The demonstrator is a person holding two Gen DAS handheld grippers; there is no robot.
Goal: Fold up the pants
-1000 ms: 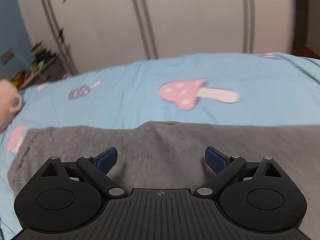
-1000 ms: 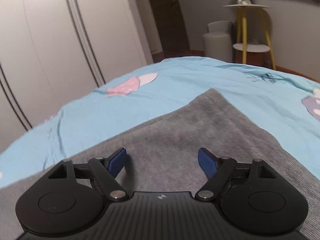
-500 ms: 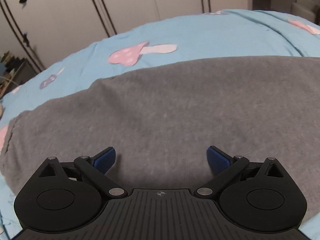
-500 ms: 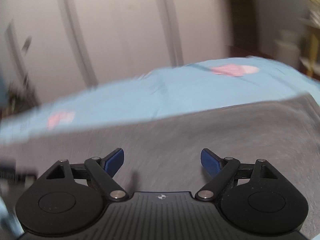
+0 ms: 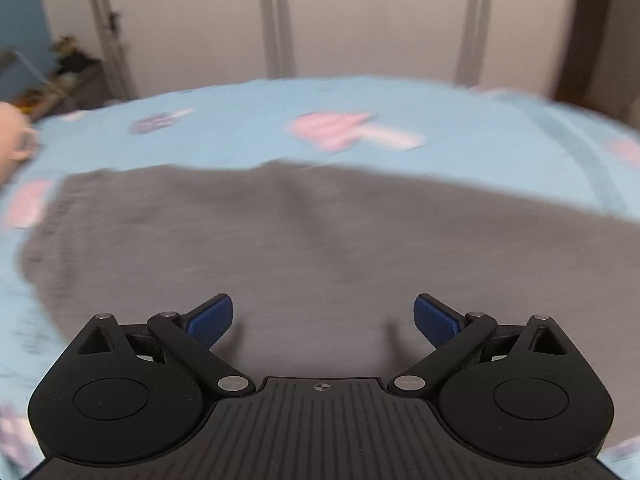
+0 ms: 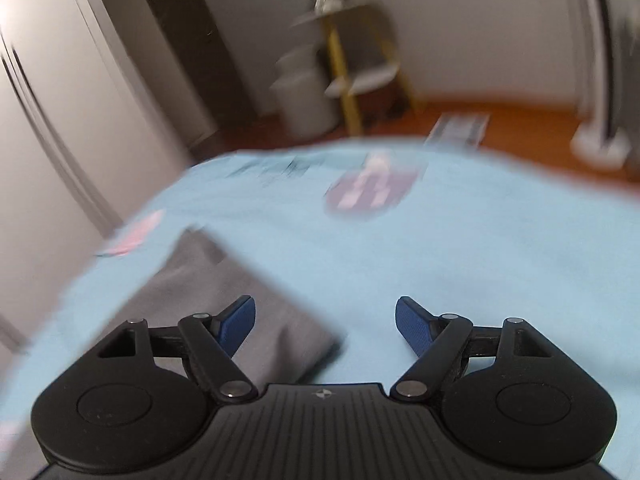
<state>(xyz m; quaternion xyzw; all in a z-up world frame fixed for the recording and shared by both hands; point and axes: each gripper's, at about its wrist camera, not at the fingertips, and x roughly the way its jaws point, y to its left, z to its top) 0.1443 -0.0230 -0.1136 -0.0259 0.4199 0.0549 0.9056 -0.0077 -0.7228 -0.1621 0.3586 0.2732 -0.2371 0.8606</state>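
Grey pants spread flat on the bed, long axis crosswise. Left tool wide, empty, over the middle; right tool just narrowing, empty, at the end corner, nearer an edge.

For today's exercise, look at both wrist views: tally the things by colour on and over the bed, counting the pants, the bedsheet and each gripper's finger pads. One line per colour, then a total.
Grey: 1, the pants
Light blue: 1, the bedsheet
Dark blue: 4, finger pads, two on the left gripper, two on the right gripper
Total: 6
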